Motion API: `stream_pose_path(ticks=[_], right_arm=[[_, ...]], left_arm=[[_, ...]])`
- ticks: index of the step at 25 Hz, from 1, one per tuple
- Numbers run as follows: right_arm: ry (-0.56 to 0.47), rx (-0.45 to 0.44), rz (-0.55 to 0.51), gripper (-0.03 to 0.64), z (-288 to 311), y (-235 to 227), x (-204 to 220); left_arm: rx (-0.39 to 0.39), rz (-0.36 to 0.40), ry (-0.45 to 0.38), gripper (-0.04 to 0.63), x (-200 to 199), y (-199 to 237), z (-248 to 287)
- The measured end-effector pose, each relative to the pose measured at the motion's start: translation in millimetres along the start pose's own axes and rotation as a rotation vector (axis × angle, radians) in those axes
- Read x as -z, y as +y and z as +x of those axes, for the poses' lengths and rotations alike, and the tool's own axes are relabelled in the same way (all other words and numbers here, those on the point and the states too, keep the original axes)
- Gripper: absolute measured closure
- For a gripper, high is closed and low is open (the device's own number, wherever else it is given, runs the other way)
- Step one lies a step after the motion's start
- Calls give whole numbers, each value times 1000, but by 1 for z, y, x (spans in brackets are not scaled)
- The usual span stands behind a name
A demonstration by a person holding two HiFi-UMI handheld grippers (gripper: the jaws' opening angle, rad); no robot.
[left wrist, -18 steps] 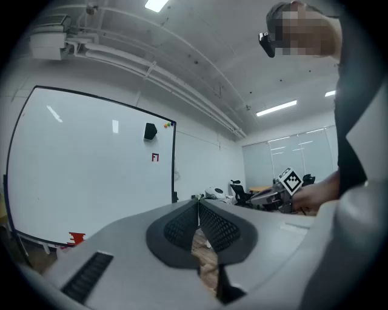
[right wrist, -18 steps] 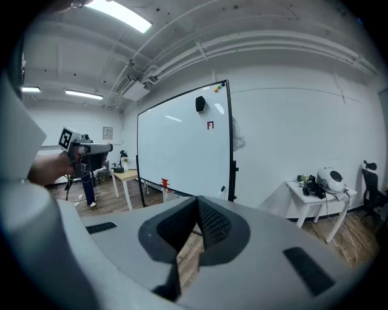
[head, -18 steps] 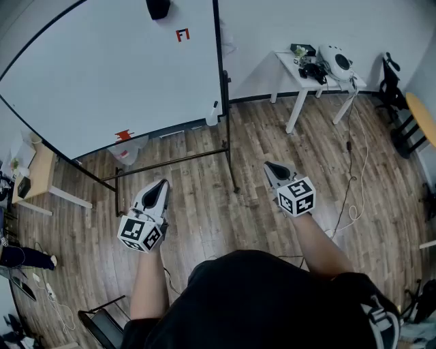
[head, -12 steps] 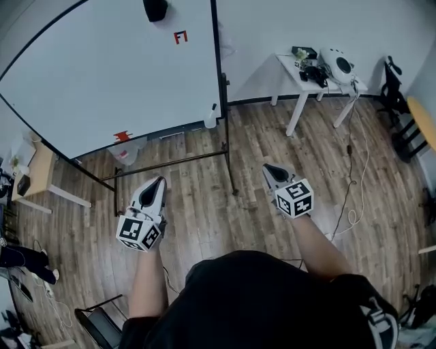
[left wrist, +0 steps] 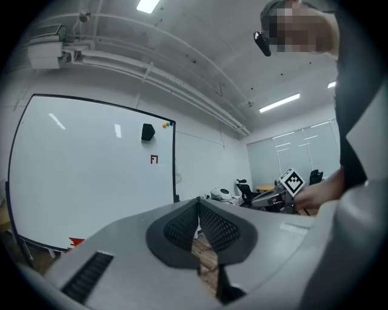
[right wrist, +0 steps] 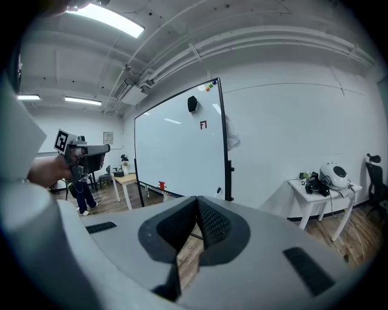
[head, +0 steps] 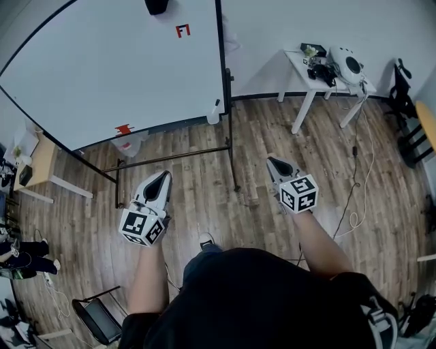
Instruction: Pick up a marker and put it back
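A whiteboard [head: 116, 75] on a black wheeled stand fills the upper left of the head view. At the right end of its tray stands a white marker with a dark cap [head: 215, 111] [right wrist: 218, 192]. A small red object [head: 124, 129] [right wrist: 161, 184] sits further left on the tray. Near the top of the board are a black eraser [head: 158, 7] and a red mark [head: 182, 31]. My left gripper [head: 162, 177] [left wrist: 198, 204] and right gripper [head: 272, 162] [right wrist: 197, 203] hover over the wooden floor, well short of the board. Both are shut, with nothing between the jaws.
A white table [head: 304, 73] with a helmet-like device and gear stands at the back right, with a cable [head: 354, 204] trailing over the floor. A wooden desk [head: 42, 167] stands at the left, a black chair [head: 102, 320] behind me, and the board's stand legs [head: 231, 170] lie ahead.
The view has shifted a little and a shoe now shows on the floor between my arms. Both grippers stay shut and hold about the same places.
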State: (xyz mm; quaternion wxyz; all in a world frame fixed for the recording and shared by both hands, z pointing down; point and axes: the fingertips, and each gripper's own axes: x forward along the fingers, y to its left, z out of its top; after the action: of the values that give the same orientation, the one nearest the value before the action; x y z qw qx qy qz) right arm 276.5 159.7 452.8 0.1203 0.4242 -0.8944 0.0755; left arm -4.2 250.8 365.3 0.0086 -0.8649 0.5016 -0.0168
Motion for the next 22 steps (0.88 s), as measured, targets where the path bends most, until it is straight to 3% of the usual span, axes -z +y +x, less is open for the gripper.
stream_pose_path(ticks=[15, 22], right_arm=[[-9, 9, 19, 620, 51, -14, -8], [-5, 26, 25, 620, 91, -15, -19]], left_arm=[[38, 5, 34, 583, 19, 41, 42], [60, 7, 44, 583, 26, 85, 63]])
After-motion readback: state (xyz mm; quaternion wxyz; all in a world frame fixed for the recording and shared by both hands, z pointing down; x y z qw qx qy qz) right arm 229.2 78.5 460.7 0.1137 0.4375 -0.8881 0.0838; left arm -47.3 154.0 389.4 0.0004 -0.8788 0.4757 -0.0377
